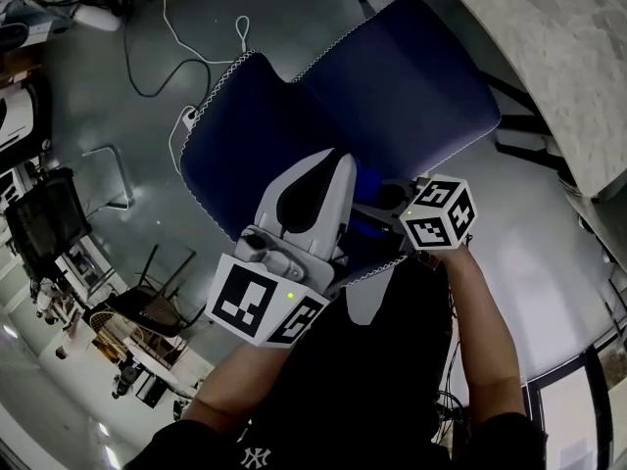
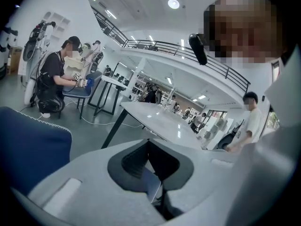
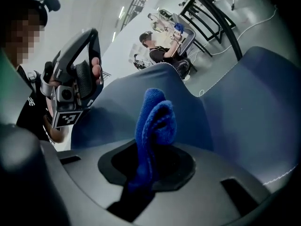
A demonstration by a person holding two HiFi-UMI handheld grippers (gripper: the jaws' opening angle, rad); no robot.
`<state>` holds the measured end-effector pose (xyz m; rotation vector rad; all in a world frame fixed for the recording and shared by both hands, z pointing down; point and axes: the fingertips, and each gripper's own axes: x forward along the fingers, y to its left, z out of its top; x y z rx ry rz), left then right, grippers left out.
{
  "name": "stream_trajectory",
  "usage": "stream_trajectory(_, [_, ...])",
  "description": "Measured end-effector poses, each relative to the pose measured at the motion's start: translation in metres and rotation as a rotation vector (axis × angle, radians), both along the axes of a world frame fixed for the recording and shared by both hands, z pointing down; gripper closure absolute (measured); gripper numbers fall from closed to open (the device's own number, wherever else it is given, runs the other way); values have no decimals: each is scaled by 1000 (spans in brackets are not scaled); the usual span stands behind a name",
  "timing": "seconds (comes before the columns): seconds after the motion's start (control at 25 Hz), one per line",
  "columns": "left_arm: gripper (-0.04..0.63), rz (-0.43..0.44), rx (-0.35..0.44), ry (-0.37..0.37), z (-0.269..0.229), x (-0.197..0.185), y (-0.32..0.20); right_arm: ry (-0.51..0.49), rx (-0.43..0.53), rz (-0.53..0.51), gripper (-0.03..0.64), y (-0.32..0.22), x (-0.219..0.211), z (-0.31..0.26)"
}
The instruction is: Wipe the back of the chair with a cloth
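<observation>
The blue chair [image 1: 392,96] stands below me, its backrest [image 1: 245,135] edged with white stitching. My right gripper [image 1: 387,202] is shut on a folded blue cloth [image 1: 364,182] close to the backrest's near side. In the right gripper view the cloth [image 3: 155,121] sticks up from the right gripper [image 3: 150,161], with the blue backrest [image 3: 225,107] just behind it. My white left gripper [image 1: 318,189] hovers beside it over the backrest, pads together and holding nothing. In the left gripper view the left gripper [image 2: 149,166] points out into the room, the chair's edge [image 2: 28,145] at the left.
A white cable [image 1: 186,37] and a power strip [image 1: 188,117] lie on the grey floor beyond the chair. A pale table top [image 1: 568,57] is at the upper right, dark chairs [image 1: 147,302] at the left. A white table [image 2: 155,119] and a seated person [image 2: 56,79] are further off.
</observation>
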<state>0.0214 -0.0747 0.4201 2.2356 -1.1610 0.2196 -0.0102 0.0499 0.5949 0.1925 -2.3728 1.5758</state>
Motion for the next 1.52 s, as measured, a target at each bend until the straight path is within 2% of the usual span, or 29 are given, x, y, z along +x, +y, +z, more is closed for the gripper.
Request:
stream_trajectory(0.2, [586, -13, -2, -5, 7, -2, -6, 91, 70, -55, 529, -7, 4, 38])
stream_trajectory(0.84, [586, -40, 0, -11, 16, -5, -13, 234, 73, -62, 529, -15, 1, 132])
stream_trajectory(1.04, [586, -44, 4, -15, 16, -5, -14, 369, 102, -37, 529, -31, 6, 163])
stream_trajectory(1.2, [586, -52, 4, -23, 15, -9, -14, 459, 143, -64, 529, -39, -2, 181])
stream_trajectory(1.52, [586, -71, 6, -2, 3, -22, -12, 383, 51, -60, 531, -35, -19, 160])
